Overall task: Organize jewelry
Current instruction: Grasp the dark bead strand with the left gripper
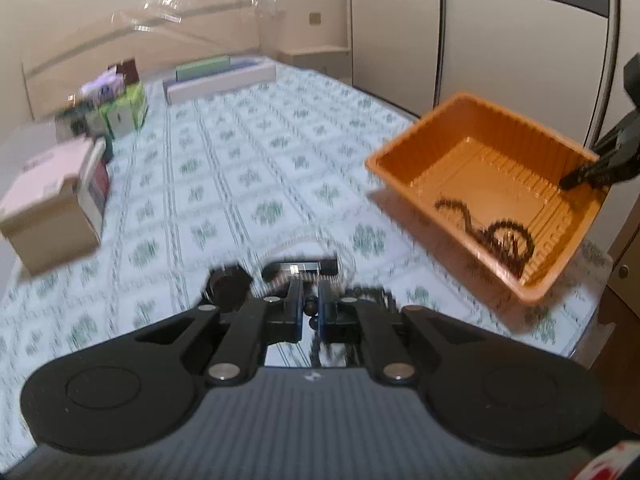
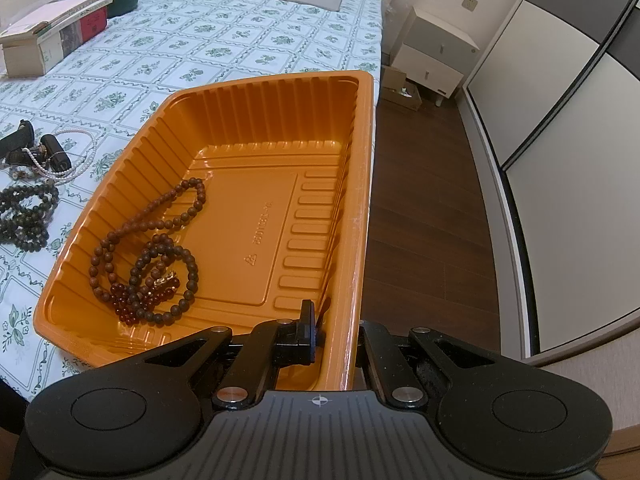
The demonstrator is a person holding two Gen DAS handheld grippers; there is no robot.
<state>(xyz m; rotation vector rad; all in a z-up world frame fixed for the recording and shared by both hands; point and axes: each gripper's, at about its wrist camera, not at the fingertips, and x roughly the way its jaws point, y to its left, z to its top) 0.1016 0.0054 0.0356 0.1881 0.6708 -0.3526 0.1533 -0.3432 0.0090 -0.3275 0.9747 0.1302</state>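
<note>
In the left wrist view my left gripper (image 1: 314,300) is shut on a strand of dark beads (image 1: 313,309), which hangs blurred below the blue pads. The orange tray (image 1: 400,176) stands to its right and holds brown bead strings (image 1: 500,240). My right gripper (image 1: 576,178) grips the tray's far right rim. In the right wrist view that right gripper (image 2: 334,316) is shut on the near wall of the orange tray (image 2: 280,92), one finger (image 2: 307,320) inside and the other hidden outside. Brown and red bead strings (image 2: 160,256) lie in the tray's left part.
On the patterned tablecloth (image 2: 200,52) left of the tray lie dark beads (image 2: 28,208), a pearl strand (image 2: 76,160) and small black items (image 2: 56,152). Boxes (image 2: 48,36) stand along the far side. The table's right edge drops to a wooden floor (image 2: 420,200).
</note>
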